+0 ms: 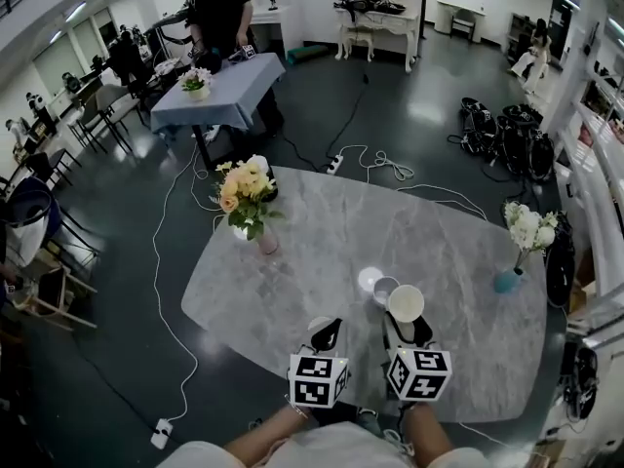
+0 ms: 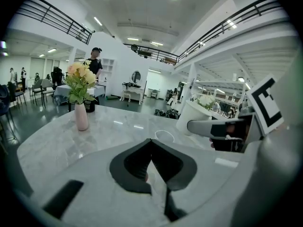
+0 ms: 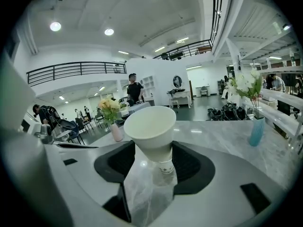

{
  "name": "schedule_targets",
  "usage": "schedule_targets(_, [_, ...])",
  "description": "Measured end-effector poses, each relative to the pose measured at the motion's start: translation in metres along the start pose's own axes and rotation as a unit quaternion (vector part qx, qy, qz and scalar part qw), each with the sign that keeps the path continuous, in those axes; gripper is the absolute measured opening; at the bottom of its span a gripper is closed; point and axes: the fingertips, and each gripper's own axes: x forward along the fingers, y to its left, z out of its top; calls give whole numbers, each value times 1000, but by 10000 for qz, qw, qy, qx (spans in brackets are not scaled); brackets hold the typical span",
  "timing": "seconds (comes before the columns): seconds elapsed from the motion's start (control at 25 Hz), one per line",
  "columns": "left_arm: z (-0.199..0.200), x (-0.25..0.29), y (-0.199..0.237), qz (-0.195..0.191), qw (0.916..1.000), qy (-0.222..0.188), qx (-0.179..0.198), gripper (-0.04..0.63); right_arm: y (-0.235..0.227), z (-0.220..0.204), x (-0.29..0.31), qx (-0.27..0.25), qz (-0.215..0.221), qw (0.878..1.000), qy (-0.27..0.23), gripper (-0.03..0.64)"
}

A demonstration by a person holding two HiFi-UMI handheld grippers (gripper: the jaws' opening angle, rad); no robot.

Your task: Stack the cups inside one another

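1. While the right gripper (image 3: pixel 162 168) pinched a white paper cup (image 3: pixel 149 126) by its narrow base, the cup's open mouth tilted up toward that gripper's camera. The cup was held over the front part of the grey marble table (image 1: pixel 322 252).
2. The left gripper (image 2: pixel 151 143) had its jaws pressed together with nothing between them. It was just beside the right gripper, near the table's front edge.
3. Two more cups (image 1: pixel 377 284) sat on the table just beyond the held cup, close together. Whether they touched or were nested could not be told.
4. A pink vase of yellow flowers (image 1: pixel 246 201) stood at the table's far left, and a teal vase of white flowers (image 1: pixel 522 247) stood near its right edge. Both were well apart from the cups.
5. Beyond the table, white cables and a power strip (image 1: pixel 334 164) lay on the dark floor. Dark bags (image 1: pixel 507 135) sat to the right, and a person in black (image 1: pixel 219 13) stood at a cloth-covered table (image 1: pixel 219 91).
6. In the left gripper view, only the rim of one table cup (image 2: pixel 164 135) showed above the gripper body. In the head view, the marker cubes (image 1: pixel 318 379) hid the rear of both grippers, and the person's forearms were cut off at the bottom edge.
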Motion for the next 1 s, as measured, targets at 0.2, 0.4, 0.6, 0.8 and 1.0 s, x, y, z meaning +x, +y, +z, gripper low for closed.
schedule_targets(0.2, [4, 11, 5, 78, 10000, -27, -46, -3, -2, 0, 12, -43, 78, 9999, 78, 219])
schedule_targets(0.4, [5, 24, 6, 76, 9999, 64, -52, -3, -6, -3, 26, -16, 111, 9997, 196, 219])
schedule_targets(0.6, [7, 40, 5, 67, 9998, 160, -72, -3, -10, -6, 43, 16, 159, 9993, 338, 219])
schedule_targets(0.8, [8, 54, 5, 55, 9996, 233, -126, -3, -15, -10, 56, 39, 187, 9988, 457, 219])
schedule_targets(1.0, [6, 63, 7, 46, 9994, 307, -176, -3, -16, -16, 66, 67, 187, 9981, 579, 219])
